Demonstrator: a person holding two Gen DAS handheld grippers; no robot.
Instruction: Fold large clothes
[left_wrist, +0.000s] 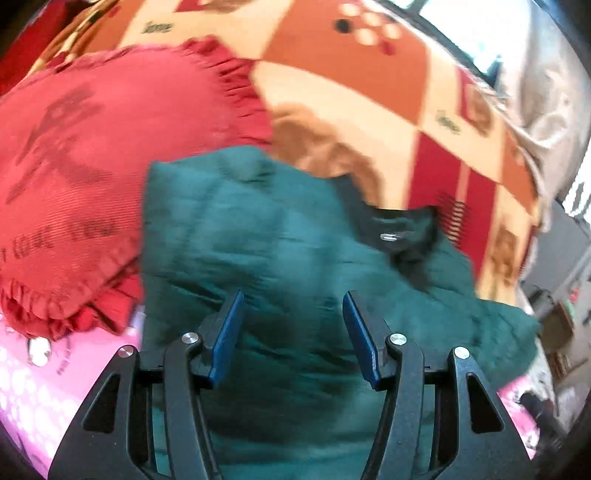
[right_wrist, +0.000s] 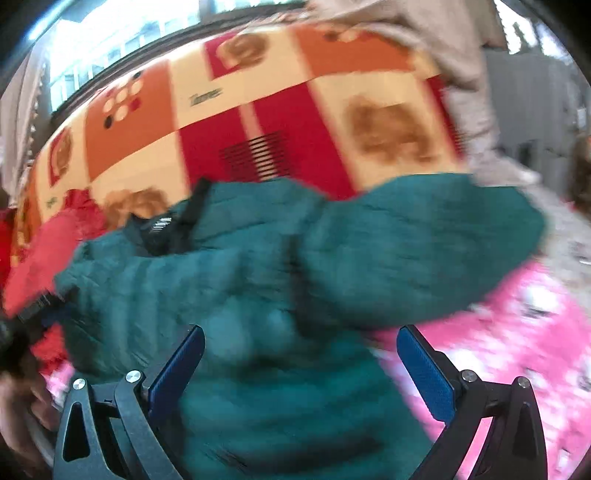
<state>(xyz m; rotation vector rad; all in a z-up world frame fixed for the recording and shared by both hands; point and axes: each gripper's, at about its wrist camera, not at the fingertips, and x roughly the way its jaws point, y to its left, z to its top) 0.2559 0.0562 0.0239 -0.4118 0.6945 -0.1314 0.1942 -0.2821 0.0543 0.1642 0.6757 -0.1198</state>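
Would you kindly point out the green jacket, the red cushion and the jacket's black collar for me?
green jacket (left_wrist: 258, 236): left wrist view, on its quilted body.
red cushion (left_wrist: 92, 155): left wrist view, on its printed face.
black collar (left_wrist: 395, 229): left wrist view, beside the small label.

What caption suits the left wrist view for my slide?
Left gripper, open, above a green quilted jacket beside a red cushion.

A bed holds everything. A pink sheet (right_wrist: 517, 332) with white spots covers the near part. Farther back lies a blanket (left_wrist: 351, 81) with orange, cream and red squares. A big green jacket (left_wrist: 277, 240) lies in the middle, on both. A red frilly pillow (left_wrist: 92, 166) sits on the left, touching the jacket.
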